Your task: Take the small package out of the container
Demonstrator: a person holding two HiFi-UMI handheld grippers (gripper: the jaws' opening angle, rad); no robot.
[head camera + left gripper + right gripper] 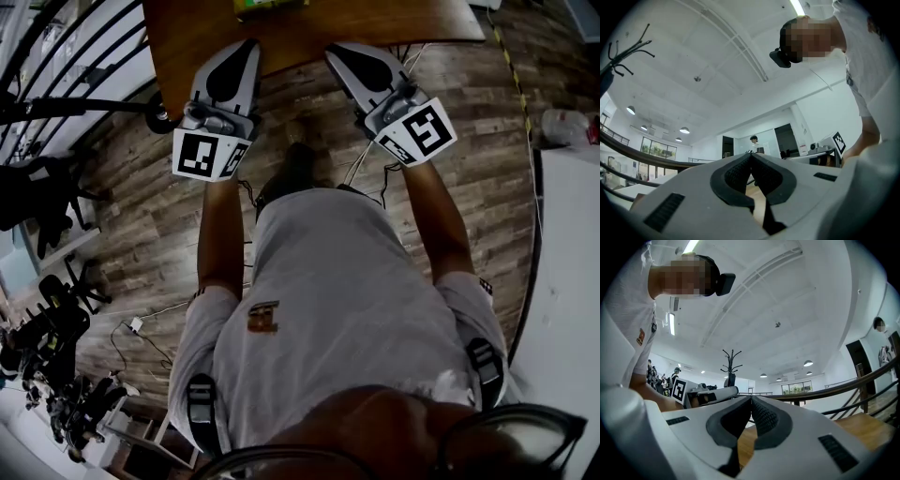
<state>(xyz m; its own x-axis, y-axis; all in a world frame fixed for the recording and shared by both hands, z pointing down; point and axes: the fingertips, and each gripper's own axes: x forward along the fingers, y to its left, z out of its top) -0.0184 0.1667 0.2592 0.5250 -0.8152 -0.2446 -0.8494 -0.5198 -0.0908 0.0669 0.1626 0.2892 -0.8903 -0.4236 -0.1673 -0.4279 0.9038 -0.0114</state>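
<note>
In the head view a brown wooden table [187,37] fills the top of the picture. A green and yellow object [270,7] lies on it, cut off by the top edge; I cannot tell what it is. No small package shows. My left gripper [247,45] rests on the table's near edge, jaws shut and empty. My right gripper [330,50] lies beside it at the same edge, also shut and empty. Both point away from me. The left gripper view shows the left gripper [751,155] with its black pads pressed together, and in the right gripper view the right gripper [751,398] is likewise shut.
A black railing [84,56] runs along the left, with dark chairs [47,197] below it. A white surface [567,281] stands at the right. Cables [141,328] lie on the wooden floor. A coat stand [731,366] and a distant person [753,143] show beyond the table.
</note>
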